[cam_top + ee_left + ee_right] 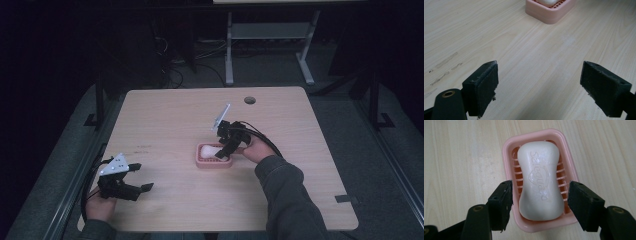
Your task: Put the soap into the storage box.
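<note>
Your right gripper (pixel 226 148) hangs over the pink soap dish (pixel 200 163) near the middle of the wooden table (pixel 165 115). In the right gripper view its jaws stand partly apart, one on each side of the white soap bar (pixel 541 181). The pads are clear of the bar with a gap on both sides, so you have hold of nothing.

The soap bar lies flat in the soap dish (pixel 509 147), embossed face up. In the right gripper view its long axis runs from 12 o'clock to 6 o'clock, leaning slightly toward 11 and 5, in line with the long axis of the dish. The lettering reads along that axis, starting at the 12 o'clock end. The bar's 6 o'clock end sits between your jaws; the 12 o'clock end points away from the gripper. In the high view the bar (pixel 209 149) and dish run roughly from 9 to 3 o'clock across the table.

Your left gripper (pixel 137 176) sits near the table's 7 o'clock corner, well apart from the dish. Its jaws are spread wide with only bare tabletop (pixel 529 65) between them, gripping nothing. From the left gripper view the dish (pixel 549 13) lies at 12 o'clock, far ahead of the pads.
</note>
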`<state>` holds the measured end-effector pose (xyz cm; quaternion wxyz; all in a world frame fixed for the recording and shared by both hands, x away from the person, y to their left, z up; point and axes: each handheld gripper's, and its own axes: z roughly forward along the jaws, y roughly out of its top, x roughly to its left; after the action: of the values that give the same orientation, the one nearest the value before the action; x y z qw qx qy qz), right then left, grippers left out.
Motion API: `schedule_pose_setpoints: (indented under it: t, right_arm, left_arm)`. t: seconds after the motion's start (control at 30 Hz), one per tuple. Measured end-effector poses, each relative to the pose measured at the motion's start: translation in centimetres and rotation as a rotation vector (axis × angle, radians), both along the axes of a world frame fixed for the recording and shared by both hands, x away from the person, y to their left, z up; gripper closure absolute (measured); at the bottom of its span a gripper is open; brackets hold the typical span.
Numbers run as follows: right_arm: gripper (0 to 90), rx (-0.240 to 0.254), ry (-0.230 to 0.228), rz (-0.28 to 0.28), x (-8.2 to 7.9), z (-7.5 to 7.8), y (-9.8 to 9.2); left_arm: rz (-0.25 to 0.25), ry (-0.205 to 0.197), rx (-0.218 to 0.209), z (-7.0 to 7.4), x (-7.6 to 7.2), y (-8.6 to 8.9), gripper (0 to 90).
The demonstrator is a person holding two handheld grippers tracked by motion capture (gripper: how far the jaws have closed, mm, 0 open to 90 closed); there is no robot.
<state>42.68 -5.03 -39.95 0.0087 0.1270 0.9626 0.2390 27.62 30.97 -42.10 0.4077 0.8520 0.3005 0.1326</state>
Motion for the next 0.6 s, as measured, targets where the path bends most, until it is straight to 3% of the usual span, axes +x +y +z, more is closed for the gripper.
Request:
schedule_pose_setpoints:
  t: [0.6]
  right_arm:
    - [35.8,0.024,-0.013,-0.046,-0.8,0.6,-2.5]
  left_arm:
    - [-0.002,0.002,0.007,0.0,0.0,-0.1,14.8]
